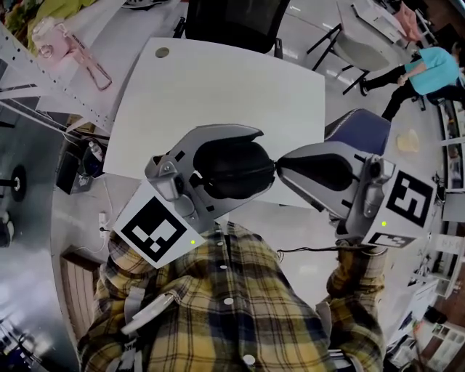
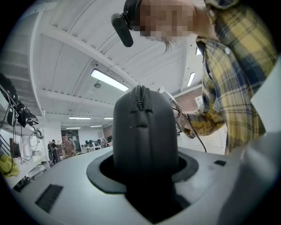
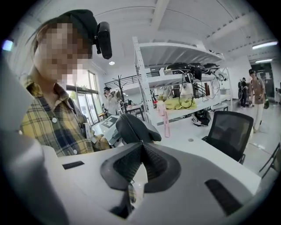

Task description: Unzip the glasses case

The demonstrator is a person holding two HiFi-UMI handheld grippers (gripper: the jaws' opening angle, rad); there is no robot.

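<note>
A black oval glasses case [image 1: 231, 171] is held up in the air over the near edge of the white table [image 1: 218, 80]. My left gripper [image 1: 260, 163] is shut on the case, one jaw on each broad side. In the left gripper view the case [image 2: 145, 132] stands up between the jaws, its zipper [image 2: 139, 97] running over the top. My right gripper [image 1: 279, 168] meets the case's right end. Its jaws are shut to a point [image 3: 141, 144] right at the case [image 3: 131, 126], on the zipper pull, which is almost hidden between the tips.
A black office chair [image 1: 232, 22] stands at the table's far side and a blue chair [image 1: 360, 131] at its right. On a metal shelf at the left sits a pink bottle [image 1: 51, 40]. A person in teal [image 1: 432, 73] is at the far right.
</note>
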